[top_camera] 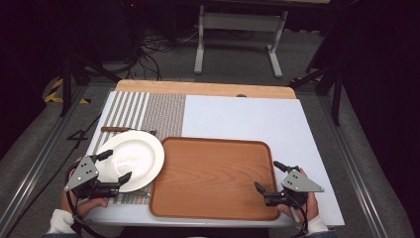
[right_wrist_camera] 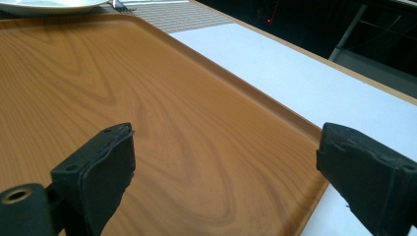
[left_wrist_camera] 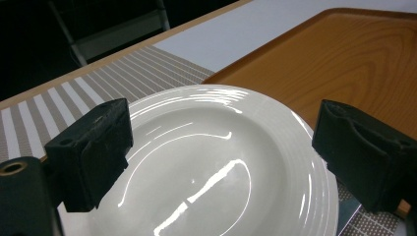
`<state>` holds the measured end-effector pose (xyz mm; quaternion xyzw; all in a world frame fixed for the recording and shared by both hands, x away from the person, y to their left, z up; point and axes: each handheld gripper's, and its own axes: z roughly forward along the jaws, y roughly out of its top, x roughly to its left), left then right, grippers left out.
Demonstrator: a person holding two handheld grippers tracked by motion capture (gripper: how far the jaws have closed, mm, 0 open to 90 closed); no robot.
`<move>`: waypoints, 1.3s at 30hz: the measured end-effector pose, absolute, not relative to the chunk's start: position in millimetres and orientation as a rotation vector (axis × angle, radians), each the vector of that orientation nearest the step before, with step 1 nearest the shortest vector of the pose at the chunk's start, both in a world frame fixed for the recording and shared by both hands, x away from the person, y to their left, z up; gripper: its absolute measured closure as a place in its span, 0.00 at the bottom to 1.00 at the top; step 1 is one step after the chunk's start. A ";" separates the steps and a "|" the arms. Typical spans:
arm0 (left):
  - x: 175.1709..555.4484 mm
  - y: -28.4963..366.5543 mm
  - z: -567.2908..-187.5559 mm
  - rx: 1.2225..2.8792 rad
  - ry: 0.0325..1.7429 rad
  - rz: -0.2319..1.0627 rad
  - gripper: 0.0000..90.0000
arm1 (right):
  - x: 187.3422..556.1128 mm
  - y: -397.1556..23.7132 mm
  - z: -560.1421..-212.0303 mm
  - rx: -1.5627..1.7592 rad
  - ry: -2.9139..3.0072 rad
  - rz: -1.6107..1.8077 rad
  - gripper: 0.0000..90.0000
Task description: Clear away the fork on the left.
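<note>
High view alone: knife (top_camera: 121,129) beyond white plate (top_camera: 132,158).

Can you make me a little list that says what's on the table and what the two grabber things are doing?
table: white top, wooden strip at far edge
placemat: striped, on the table's left side
plate: white, empty, on the placemat, beside the tray
tray: wooden, empty, in the middle
cutlery: a knife beyond the plate
left gripper: open, jaws either side of the plate's near rim
right gripper: open, jaws astride the tray's right edge, holding nothing
</note>
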<state>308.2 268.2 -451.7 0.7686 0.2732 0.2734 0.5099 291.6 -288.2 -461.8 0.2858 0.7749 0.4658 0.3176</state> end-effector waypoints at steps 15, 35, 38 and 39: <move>335.9 304.5 -424.1 1.881 0.681 0.676 0.07 | 293.0 -287.2 -464.0 0.757 2.057 1.213 0.10; 479.1 342.3 -423.9 2.202 0.802 0.477 0.17 | 299.6 -286.3 -466.1 0.806 2.080 1.183 0.10; 493.2 344.7 -427.4 2.215 0.828 0.461 0.17 | 301.5 -287.2 -467.7 0.820 2.084 1.165 0.10; 497.3 344.8 -429.8 2.220 0.831 0.434 0.17 | 301.8 -287.4 -467.9 0.831 2.084 1.167 0.10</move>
